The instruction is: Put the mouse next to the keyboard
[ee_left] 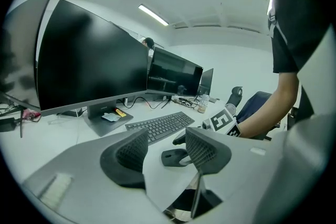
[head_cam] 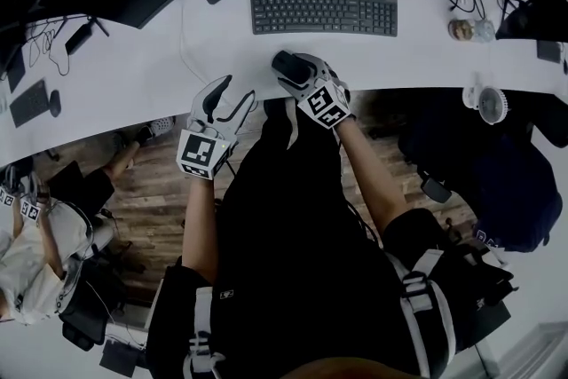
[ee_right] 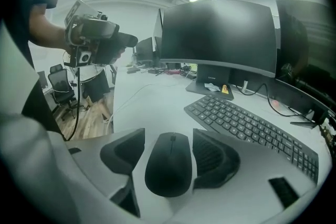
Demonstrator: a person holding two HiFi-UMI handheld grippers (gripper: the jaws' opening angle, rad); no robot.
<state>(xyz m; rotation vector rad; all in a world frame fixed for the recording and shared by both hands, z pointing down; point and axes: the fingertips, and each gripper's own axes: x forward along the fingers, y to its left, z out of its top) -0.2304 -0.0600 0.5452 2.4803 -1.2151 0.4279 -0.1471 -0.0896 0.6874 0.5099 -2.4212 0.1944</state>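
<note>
The white desk (head_cam: 133, 67) is long, smooth and curved at its edge. A wide black monitor (ee_right: 218, 34) stands on it with a flat, shiny screen. In front of the monitor lies the keyboard (head_cam: 324, 11) – thin, black and covered in rows of little square keys.

The left gripper (ee_left: 167, 139) hangs over the desk edge. Its two dark jaws have bumpy grid pads, and they stand apart with nothing between them.

The right gripper (ee_right: 167, 139) sits low on the desk, near the keyboard's front edge. Its jaws are spread wide with the mouse (ee_right: 169, 165) between them – there is a clear gap on one side, so they are not squeezing it.

The mouse is small, black, smooth and rounded like an egg. It rests flat on the desk, near the keyboard but not touching it.
</note>
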